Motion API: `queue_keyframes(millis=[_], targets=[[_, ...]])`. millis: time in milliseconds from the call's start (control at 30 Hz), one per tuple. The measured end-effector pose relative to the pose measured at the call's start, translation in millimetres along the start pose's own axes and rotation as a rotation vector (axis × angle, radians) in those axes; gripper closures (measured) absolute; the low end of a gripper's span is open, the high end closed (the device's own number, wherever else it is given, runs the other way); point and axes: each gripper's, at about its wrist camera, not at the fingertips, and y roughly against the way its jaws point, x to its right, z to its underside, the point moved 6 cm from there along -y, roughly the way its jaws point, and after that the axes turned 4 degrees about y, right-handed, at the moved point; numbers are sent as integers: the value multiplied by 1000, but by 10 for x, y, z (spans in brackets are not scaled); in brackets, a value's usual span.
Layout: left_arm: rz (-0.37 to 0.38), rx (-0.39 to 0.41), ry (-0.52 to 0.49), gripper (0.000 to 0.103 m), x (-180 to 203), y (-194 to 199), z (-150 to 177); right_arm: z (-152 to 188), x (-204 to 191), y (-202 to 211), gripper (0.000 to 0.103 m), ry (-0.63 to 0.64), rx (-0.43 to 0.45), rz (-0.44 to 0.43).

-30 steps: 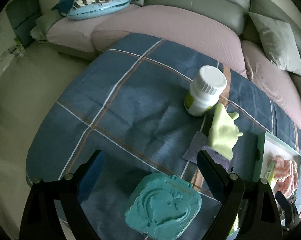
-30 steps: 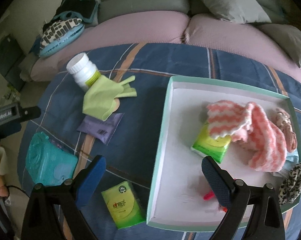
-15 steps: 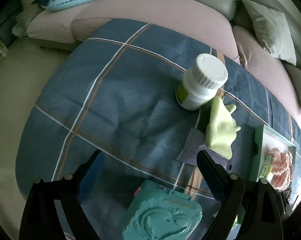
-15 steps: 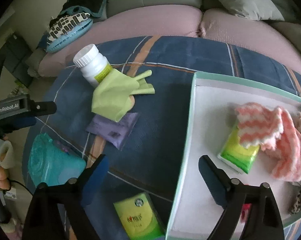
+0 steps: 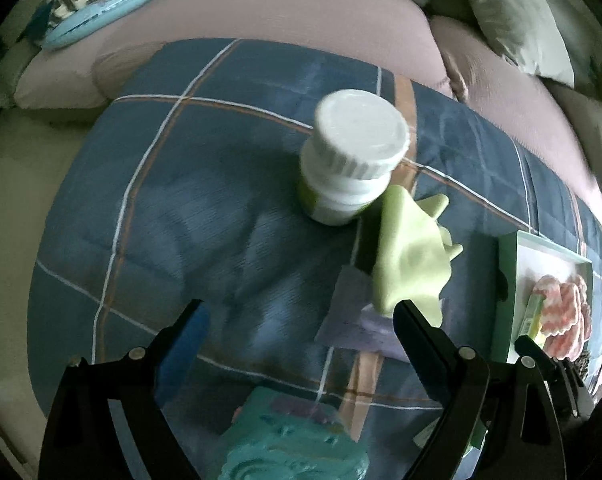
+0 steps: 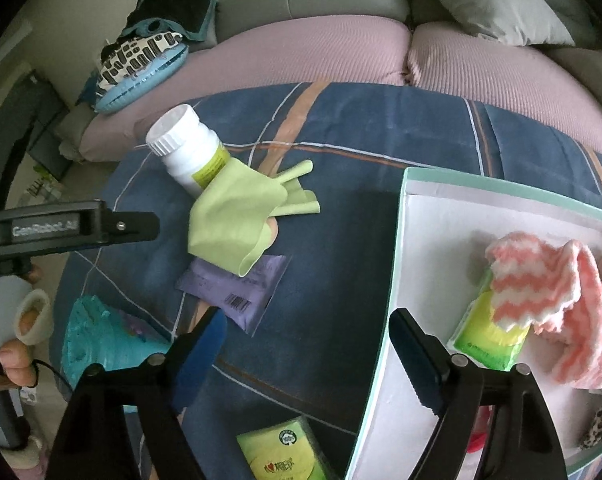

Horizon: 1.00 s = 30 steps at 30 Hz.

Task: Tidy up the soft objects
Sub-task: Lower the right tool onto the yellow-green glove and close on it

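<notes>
Teal embossed pouch [image 5: 297, 444] cut off below, purple packet [image 6: 237, 292] half under green glove [image 6: 237, 220]

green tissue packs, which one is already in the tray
The green tissue pack lying inside the tray, partly under the pink-and-white knit cloth. The other green tissue pack lies on the blue plaid blanket, outside the tray's left wall.

the light green glove [image 6: 237, 216] lies crumpled, leaning on the white bottle [image 6: 189, 152]. just below it a flat purple packet [image 6: 237, 292] is partly tucked under the glove. a green tissue pack [image 6: 285, 456] lies well below the glove, a teal pouch [image 6: 101, 344] down-left.
</notes>
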Motion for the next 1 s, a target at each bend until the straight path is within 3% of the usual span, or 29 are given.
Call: queue_keyframes(millis=[400,1000], targets=[[8,-38,-36,10,79,-178,-59,-96,-184,-93,21,48,-4,-19],[-6,-53,-20,10,-239,-282,-146,-35,-371,-526,21,64,-100,-72]])
